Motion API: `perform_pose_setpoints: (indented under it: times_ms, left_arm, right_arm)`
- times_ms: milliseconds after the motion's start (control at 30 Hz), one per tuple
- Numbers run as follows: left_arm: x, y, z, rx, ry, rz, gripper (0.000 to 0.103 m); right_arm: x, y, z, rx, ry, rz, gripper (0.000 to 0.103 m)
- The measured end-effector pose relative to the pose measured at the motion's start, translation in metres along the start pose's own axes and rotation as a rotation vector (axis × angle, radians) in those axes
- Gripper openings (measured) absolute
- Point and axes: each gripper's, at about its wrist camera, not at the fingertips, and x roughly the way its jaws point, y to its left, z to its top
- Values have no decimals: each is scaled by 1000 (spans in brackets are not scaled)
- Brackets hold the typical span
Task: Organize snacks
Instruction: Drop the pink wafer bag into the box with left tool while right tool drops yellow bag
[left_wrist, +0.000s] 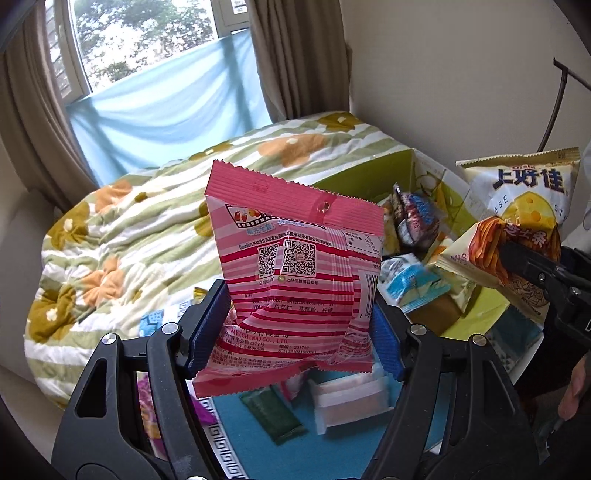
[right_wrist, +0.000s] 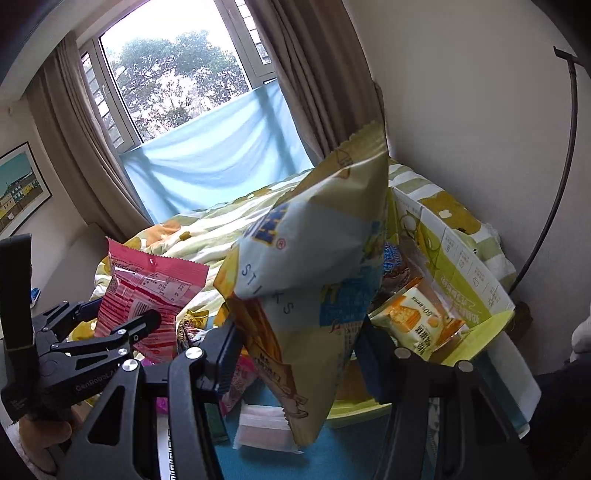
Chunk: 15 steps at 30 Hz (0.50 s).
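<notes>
Both hands loaded, both bags in the air, short of the green carton (left_wrist: 373, 177).

Left gripper (left_wrist: 295, 321): blue pads pinch the lower part of the pink striped snack bag (left_wrist: 295, 254), which stands upright above the jaws, printed back toward the camera, its bottom seam hanging below the grip. The bag buckles where the pads press — a firm hold on crumpled film, not on the contents.

Right gripper (right_wrist: 295, 347): jaws clamped on the cheese sticks bag (right_wrist: 314, 266). It is held near its middle, the top corner pointing up and tilted toward the carton, the lower seam dangling below the fingers. In the left wrist view it hangs just in front of the carton's near edge.

Carton: open-topped, lying on the floral quilt (left_wrist: 110, 236), already partly full of small packets. More packets lie loose on the teal mat (left_wrist: 236, 424) in front of the carton, below both grippers.

Judgement on the step: carry-to-carton, probably one bag at a time. To do it well:
- take each bag over the carton's near wall before lowering; the dangling seams could catch the rim.
- aim for a gap among the packets inside.
- keep the two grippers apart over the opening — it looks too narrow for both bags together.
</notes>
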Motion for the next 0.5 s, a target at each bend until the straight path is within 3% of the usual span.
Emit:
perform_pose_setpoints:
  times_ms: [267, 433, 500]
  left_arm:
    - [40, -89, 25, -109, 52, -66, 68]
    - [67, -124, 29, -180, 87, -84, 69]
    - [76, -132, 26, -207, 106, -74, 79]
  right_arm:
    - [-5, -85, 37, -54, 54, 34, 52]
    - [7, -131, 50, -77, 101, 65, 52]
    - [12, -144, 53, -84, 123, 76, 52]
